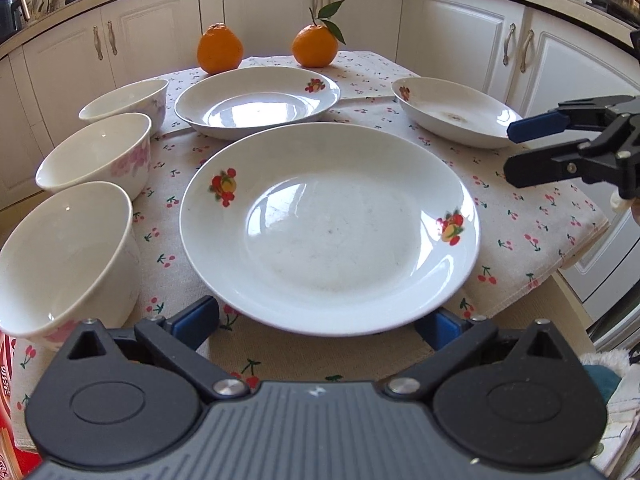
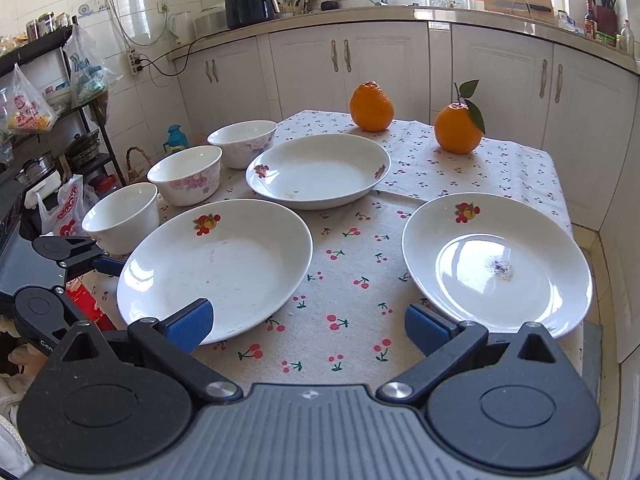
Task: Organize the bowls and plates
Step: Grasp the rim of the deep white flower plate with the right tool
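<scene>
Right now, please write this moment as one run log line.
left gripper: open, at near plate rim | right gripper: open, empty | plates: three, unstacked | bowls: three, in row

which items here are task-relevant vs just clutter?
Job:
three plates: near, far, right
three bowls

Lying about:
two oranges
cherry tablecloth
counter appliance

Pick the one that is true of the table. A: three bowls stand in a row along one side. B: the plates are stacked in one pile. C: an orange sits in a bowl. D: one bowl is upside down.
A: the near bowl, middle bowl and far bowl stand upright in a line, each empty.
</scene>
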`<state>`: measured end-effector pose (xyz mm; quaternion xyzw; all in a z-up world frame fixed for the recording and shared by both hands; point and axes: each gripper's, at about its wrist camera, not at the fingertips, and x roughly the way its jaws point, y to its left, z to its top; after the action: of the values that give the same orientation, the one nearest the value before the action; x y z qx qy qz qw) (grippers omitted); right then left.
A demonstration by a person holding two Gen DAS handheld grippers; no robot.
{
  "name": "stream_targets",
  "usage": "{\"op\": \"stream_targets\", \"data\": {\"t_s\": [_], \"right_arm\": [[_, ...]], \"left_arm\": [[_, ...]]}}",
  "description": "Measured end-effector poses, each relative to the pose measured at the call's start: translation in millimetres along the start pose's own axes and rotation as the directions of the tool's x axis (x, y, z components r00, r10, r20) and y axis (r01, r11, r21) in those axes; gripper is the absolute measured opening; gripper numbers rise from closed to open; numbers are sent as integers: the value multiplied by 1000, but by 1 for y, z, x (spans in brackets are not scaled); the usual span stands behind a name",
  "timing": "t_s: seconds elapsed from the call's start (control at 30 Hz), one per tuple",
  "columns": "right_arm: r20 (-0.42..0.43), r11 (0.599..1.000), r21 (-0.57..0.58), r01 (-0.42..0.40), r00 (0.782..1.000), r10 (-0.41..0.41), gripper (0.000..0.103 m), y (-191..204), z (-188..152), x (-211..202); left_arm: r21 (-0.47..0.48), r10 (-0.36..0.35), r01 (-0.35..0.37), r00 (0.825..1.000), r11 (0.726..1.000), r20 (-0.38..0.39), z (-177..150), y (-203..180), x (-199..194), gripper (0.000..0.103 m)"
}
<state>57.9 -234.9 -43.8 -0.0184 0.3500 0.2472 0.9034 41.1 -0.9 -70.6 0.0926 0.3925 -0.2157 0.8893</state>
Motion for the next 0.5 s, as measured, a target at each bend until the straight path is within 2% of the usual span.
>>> {"op": "stream_targets", "data": {"t_s": [0.27, 0.5], "right_arm": [[-87, 991, -42, -127, 989, 123, 103, -1, 25, 36], [-191, 972, -52, -230, 957, 216, 103, -4, 48, 77]], "left_arm": [[-9, 6, -5, 1000, 1000, 23, -2, -1, -1, 103], [-20, 19, -18, 1000, 1000, 25, -3, -3, -2, 103]]}}
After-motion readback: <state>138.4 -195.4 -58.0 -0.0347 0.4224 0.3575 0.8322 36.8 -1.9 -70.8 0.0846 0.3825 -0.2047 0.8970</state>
